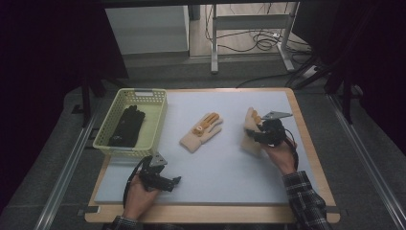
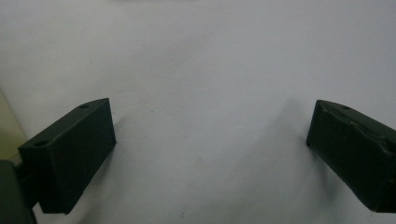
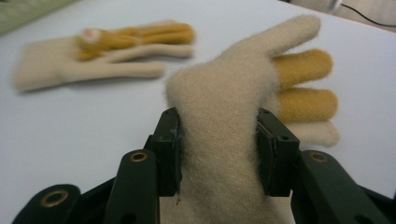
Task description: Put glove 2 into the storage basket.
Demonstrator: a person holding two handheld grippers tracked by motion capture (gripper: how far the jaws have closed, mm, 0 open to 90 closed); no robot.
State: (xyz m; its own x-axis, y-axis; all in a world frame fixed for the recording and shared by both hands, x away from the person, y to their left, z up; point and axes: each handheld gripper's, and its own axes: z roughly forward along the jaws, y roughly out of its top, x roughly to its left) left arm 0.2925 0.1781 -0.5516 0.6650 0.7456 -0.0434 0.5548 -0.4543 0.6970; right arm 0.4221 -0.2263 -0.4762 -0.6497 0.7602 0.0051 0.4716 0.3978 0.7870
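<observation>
A person sits at a pale tabletop holding a gripper in each hand. The right gripper is at the right side of the tabletop, its jaws closed on the palm of a cream glove with yellow fingers. In the right gripper view the two black jaws press into the glove from either side, bunching the knit between them, and the glove's fingers point away from the camera. A second glove of the same kind lies flat near the middle of the tabletop, well apart from the held one. The left gripper rests near the front left edge, its jaws wide open with bare tabletop between them. A yellow basket stands at the left side of the tabletop, with a black glove lying inside it.
</observation>
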